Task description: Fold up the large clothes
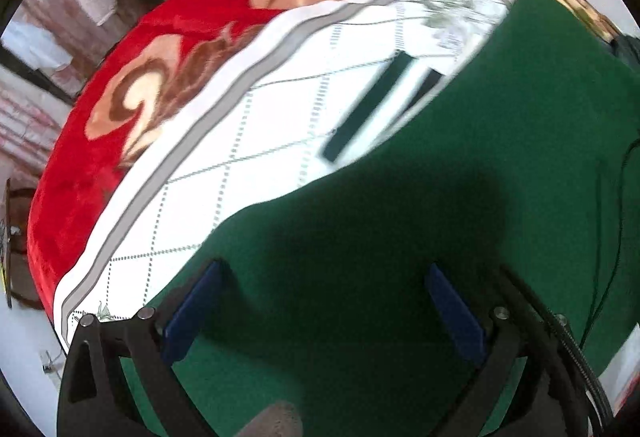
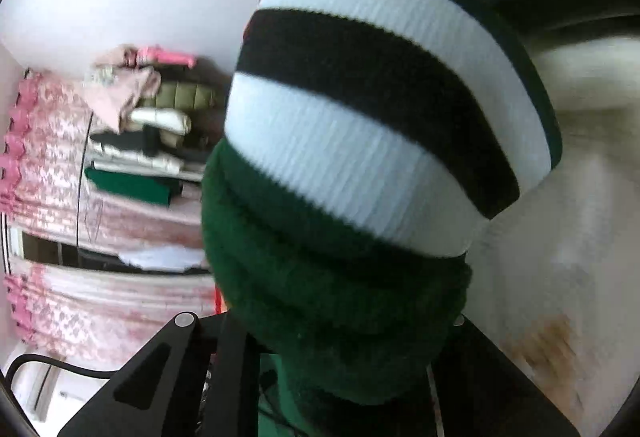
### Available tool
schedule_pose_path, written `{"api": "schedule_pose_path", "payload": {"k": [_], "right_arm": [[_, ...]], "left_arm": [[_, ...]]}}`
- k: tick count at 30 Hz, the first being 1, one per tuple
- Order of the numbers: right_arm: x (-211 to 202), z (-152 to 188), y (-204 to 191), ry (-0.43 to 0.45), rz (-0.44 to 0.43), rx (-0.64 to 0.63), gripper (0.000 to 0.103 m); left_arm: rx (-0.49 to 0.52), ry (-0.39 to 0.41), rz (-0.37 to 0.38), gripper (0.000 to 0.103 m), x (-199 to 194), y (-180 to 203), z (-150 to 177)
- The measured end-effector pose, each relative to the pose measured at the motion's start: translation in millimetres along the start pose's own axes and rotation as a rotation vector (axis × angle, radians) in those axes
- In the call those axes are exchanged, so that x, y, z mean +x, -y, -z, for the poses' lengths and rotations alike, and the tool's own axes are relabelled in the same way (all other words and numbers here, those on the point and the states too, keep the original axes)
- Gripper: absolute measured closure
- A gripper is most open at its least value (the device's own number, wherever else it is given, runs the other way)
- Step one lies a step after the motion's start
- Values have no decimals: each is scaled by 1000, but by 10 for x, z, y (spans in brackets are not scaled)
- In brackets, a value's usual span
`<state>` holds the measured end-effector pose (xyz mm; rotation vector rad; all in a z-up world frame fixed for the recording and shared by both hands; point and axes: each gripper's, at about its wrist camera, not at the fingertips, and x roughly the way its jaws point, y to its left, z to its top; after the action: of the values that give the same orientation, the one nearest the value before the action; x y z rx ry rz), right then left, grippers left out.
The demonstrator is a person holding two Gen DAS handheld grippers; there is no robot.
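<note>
Over bed: left gripper (image 1: pixel 324 311) spread wide, blue pads (image 1: pixel 192 311) apart above green sweater (image 1: pixel 460 165) lying flat on white quilted sheet (image 1: pixel 256 133), red floral blanket (image 1: pixel 160 49) beneath. Right gripper (image 2: pixel 340 337) clamped on sweater's striped cuff (image 2: pixel 380 117), fingertips hidden by fabric.

Sweater (image 1: pixel 500 157) on sheet (image 1: pixel 280 125) on blanket (image 1: pixel 180 37)

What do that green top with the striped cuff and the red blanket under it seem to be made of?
The green garment looks like soft matte knit or fleece. Its striped cuff, held in the right claw, shows fine knitted ribs. The red patterned blanket looks plush, with a shiny brushed pile.
</note>
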<state>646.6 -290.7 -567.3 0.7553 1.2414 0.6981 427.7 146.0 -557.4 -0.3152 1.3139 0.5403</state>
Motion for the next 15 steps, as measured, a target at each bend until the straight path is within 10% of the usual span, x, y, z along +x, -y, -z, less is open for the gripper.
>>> {"api": "schedule_pose_path", "payload": {"k": [10,15], "right_arm": [[-1218,648,564,164,198,60,86],[-1067,637,-120,171,232,-161,86]], "left_arm": [[105,-35,58,0,96,401,518],[74,-14,56,0,0,333,462]]}}
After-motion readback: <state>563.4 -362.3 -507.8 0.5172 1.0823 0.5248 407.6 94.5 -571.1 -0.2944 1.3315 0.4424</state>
